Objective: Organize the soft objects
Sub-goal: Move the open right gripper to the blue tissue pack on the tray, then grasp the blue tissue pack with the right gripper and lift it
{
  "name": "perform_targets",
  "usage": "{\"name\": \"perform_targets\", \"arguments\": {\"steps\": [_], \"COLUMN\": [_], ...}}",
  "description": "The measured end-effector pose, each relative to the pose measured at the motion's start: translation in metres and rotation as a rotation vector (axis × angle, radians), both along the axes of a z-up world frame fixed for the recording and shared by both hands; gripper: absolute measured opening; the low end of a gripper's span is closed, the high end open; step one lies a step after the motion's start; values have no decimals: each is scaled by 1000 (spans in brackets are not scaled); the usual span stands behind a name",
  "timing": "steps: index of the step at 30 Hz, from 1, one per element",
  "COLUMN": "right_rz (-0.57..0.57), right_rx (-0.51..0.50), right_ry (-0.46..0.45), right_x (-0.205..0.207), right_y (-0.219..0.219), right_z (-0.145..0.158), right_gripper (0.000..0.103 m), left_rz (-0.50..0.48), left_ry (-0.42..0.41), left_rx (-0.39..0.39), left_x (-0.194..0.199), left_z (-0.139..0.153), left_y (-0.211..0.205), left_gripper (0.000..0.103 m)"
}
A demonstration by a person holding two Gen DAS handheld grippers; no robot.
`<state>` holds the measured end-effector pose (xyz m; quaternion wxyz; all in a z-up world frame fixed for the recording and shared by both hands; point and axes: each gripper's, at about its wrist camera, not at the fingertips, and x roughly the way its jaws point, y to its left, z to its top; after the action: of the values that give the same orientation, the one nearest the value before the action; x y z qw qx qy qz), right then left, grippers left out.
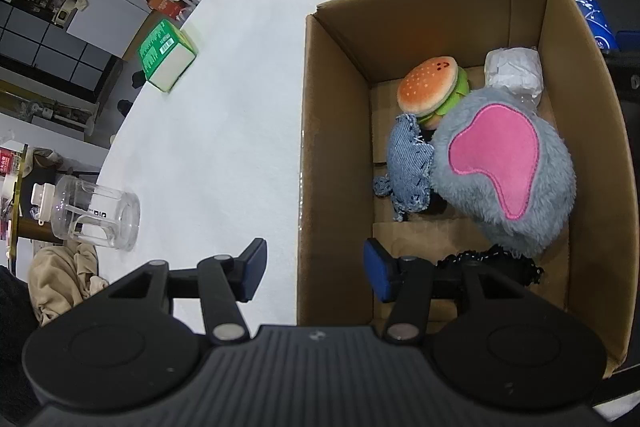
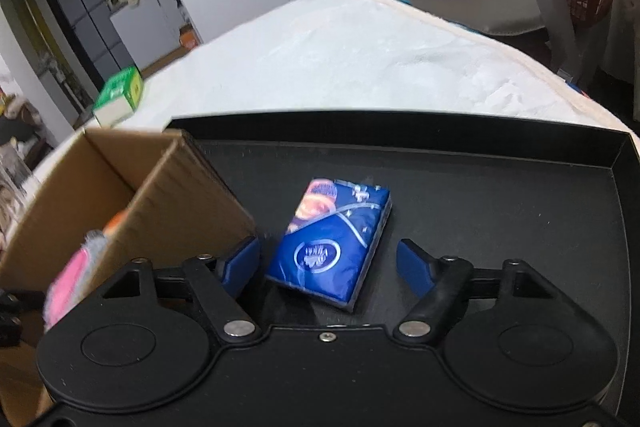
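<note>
Your right gripper straddles the tissue pack; your left gripper hangs empty over the cardboard box wall.

Your right jaws stand wide, clear of the glossy blue pack, whose logo is too blurred to read; it lies flat on the black tray near the box's corner, long axis running away and slightly right. Your left jaws are half apart, holding nothing. Inside the box lie a fuzzy grey-and-pink plush, a burger plush and a frayed denim piece.
</note>
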<state>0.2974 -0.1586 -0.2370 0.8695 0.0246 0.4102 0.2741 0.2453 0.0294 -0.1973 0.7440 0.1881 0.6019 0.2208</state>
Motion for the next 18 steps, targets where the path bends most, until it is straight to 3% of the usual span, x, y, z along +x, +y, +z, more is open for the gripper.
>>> {"name": "perform_targets", "arguments": {"steps": [2, 3, 4, 18], "right_rz": [7, 13, 18, -20], "right_rx": [-40, -42, -31, -111], "right_ry": [-29, -30, -18, 32], "right_x": [-4, -5, -5, -19], "right_y": [3, 3, 1, -23], "right_z": [0, 1, 2, 8], "right_gripper": [62, 52, 50, 49], "left_rz": [-1, -2, -2, 2], "left_ry": [-4, -5, -7, -9], "left_rx": [1, 2, 3, 20], "left_x": [-1, -1, -2, -11], "left_z": [1, 1, 2, 9], "left_y": [-1, -1, -1, -2], "left_gripper": [52, 52, 52, 52]}}
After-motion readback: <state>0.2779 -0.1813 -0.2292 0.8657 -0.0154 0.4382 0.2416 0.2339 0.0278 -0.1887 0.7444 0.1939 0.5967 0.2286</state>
